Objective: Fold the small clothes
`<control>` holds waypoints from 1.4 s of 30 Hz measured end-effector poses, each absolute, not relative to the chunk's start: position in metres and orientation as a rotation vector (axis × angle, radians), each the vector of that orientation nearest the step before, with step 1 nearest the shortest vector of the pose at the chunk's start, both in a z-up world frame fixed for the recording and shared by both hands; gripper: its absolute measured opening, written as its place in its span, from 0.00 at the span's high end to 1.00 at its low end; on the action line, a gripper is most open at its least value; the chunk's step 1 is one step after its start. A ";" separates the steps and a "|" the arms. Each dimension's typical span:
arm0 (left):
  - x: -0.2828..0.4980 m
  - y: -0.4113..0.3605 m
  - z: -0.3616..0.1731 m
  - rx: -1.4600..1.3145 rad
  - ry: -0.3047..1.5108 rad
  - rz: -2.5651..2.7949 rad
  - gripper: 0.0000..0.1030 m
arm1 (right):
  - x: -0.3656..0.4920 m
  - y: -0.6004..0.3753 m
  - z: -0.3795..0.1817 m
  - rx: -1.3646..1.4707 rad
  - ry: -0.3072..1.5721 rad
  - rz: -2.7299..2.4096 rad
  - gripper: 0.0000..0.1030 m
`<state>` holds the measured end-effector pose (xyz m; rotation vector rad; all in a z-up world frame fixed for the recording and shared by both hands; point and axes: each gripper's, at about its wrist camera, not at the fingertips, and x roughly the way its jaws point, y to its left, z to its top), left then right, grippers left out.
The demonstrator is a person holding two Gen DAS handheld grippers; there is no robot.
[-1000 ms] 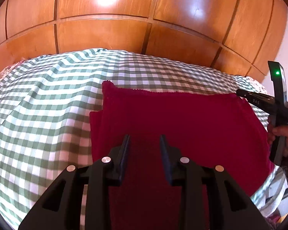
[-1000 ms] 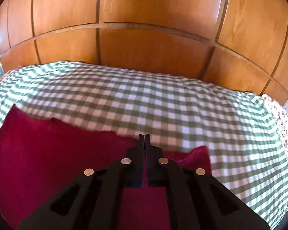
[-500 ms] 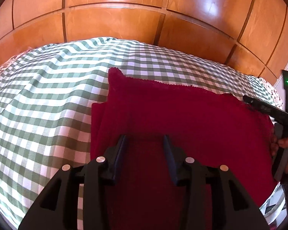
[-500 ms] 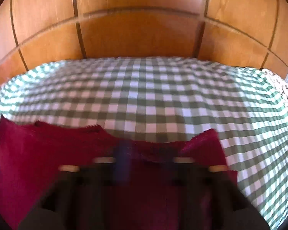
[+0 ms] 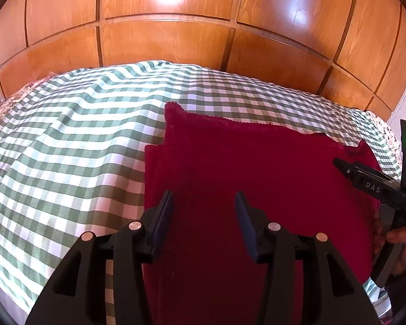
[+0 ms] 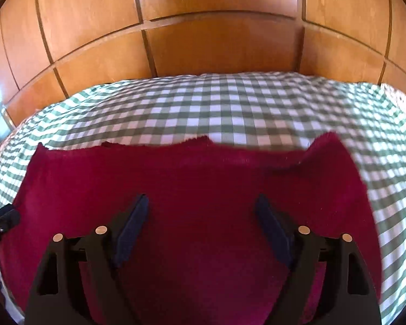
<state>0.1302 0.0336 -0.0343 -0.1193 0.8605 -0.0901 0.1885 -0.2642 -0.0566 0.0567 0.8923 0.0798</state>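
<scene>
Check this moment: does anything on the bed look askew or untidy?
Slightly. The red cloth lies folded on the checked cover, but its layers do not line up: the far right corner sticks up past a ragged far edge, and a lower layer pokes out on the left side.

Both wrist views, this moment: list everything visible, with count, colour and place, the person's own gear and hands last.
Garment: one, dark red, lying folded on the cloth, its left edge showing a second layer.
Checked cloth: one, green and white, covering the surface under the garment.
Wood panelling: orange-brown, behind the surface.
Patterned fabric: a strip, pale with dark specks, at the far right edge.
Left gripper: one, black, above the garment, fingers apart and just been opening, nothing between them.
Right gripper: one, black, above the garment, fingers wide and just been opening, nothing held.
Hand: one, on the right gripper's handle.
</scene>
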 end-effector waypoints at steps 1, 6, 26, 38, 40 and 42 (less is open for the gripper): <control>0.130 0.034 -0.033 -0.119 0.858 -0.087 0.52 | 0.189 -0.265 -0.057 0.062 0.893 0.082 0.19; 0.128 0.040 -0.030 -0.116 0.849 -0.056 0.50 | 0.190 -0.264 -0.060 0.069 0.891 0.091 0.17; 0.217 0.065 -0.046 -0.266 0.982 -0.214 0.64 | 0.188 -0.264 -0.062 0.099 0.866 0.103 0.13; 0.210 0.058 -0.074 -0.214 0.928 -0.033 0.89 | 0.191 -0.259 -0.065 0.078 0.871 0.089 0.12; 0.210 0.058 -0.069 -0.224 0.937 -0.013 0.87 | 0.190 -0.260 -0.065 0.082 0.869 0.092 0.12; 0.201 0.056 -0.059 -0.206 0.915 0.011 0.80 | 0.190 -0.261 -0.065 0.087 0.869 0.097 0.12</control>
